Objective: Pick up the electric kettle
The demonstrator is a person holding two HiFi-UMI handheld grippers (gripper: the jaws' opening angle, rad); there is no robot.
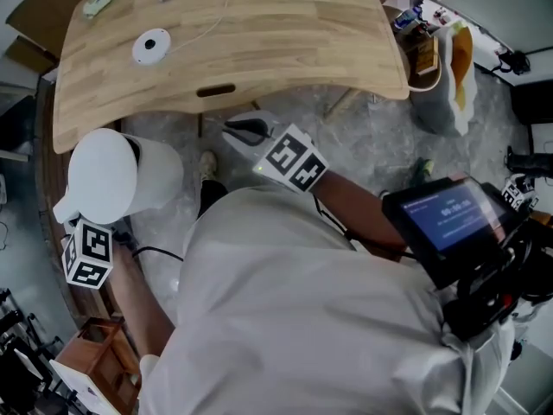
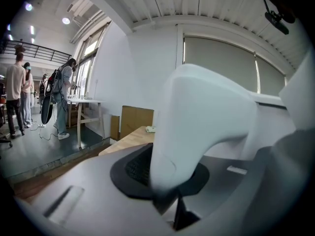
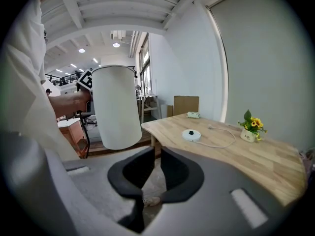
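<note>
The white electric kettle (image 1: 104,180) hangs off the table's near left corner, clear of the wooden table (image 1: 276,33). My left gripper (image 1: 76,225) is under it, shut on the kettle's white handle (image 2: 197,122), which fills the space between the jaws of the left gripper (image 2: 170,191). In the right gripper view the kettle (image 3: 115,107) hangs to the left, in the air. My right gripper (image 1: 238,128) points at the table's near edge; the right gripper (image 3: 156,163) has a narrow gap between its jaws and holds nothing. The kettle's round base (image 1: 151,46) (image 3: 191,134) lies on the table with its cord.
A small flower pot (image 3: 250,129) stands at the table's far end and a white power strip (image 1: 101,0) near its corner. A wooden box (image 1: 99,353) sits on the floor at lower left, bags (image 1: 441,67) by the table's right end. People (image 2: 19,92) stand far off.
</note>
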